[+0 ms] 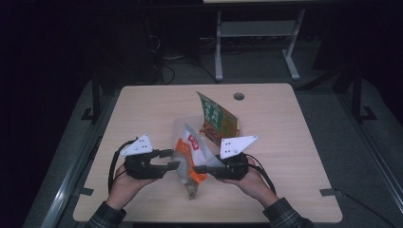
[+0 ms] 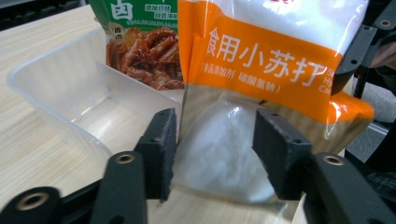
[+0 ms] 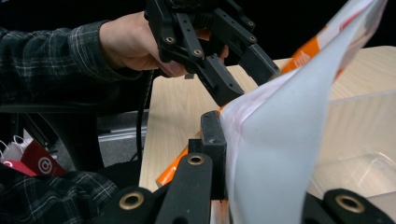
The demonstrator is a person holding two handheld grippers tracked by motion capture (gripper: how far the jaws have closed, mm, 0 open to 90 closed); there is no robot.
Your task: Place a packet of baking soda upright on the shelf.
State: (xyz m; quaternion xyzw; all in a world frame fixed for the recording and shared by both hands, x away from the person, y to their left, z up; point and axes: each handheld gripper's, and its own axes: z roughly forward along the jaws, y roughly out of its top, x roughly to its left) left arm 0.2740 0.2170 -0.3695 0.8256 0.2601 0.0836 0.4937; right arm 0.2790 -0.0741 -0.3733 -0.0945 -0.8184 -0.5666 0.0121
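black left tongs stand parted, their pads either side of the clear bottom of the orange-and-white soda pouch without pressing on it. over on the right, the right tongs are clenched on that same pouch, pinching its near edge, with the white back of the packet rising out of them in the right gripper view. so the pouch hangs over the middle of the desk, propped tilted between the two hands, its lower end near the desk's near edge. just beyond it sits a clear plastic tray, and a green and brown snack packet leans up at the tray's far side. looks like the pouch is headed for that tray. to do it well, i'd say the right hand must keep its pinch firm while the left either takes a fresh bite on the powder-heavy bottom or draws clear; the powder makes the bottom sag, so lift it over the tray wall, not through it.
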